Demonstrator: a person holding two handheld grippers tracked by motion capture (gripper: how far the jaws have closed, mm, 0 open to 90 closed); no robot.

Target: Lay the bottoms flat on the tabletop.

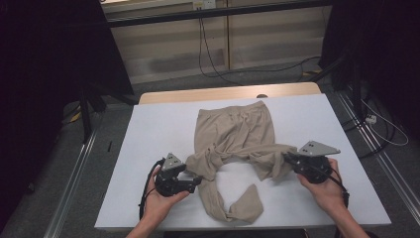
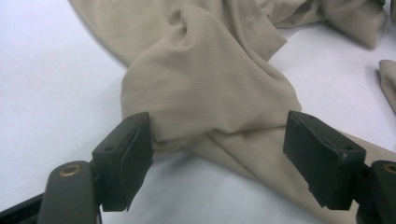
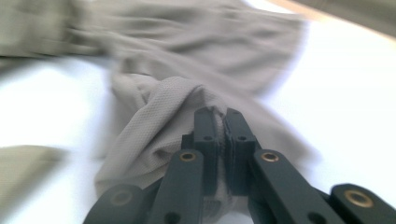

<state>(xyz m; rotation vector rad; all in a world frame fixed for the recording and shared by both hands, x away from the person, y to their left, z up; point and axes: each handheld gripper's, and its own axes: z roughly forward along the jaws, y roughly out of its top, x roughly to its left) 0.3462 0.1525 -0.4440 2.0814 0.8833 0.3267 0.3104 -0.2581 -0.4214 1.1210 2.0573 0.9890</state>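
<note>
Beige trousers (image 1: 237,134) lie crumpled mid-table on my white table (image 1: 148,134), waistband far, legs trailing toward me; a fold sits unpinched between my left gripper (image 2: 217,154)'s spread jaws, my right gripper (image 3: 220,135) clamps a leg edge

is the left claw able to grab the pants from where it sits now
Probably yes. The left claw stands open with a bunched fold of the pants already between its pads, and nothing blocks it. The right claw is shut on another fold, away to the side.
</note>
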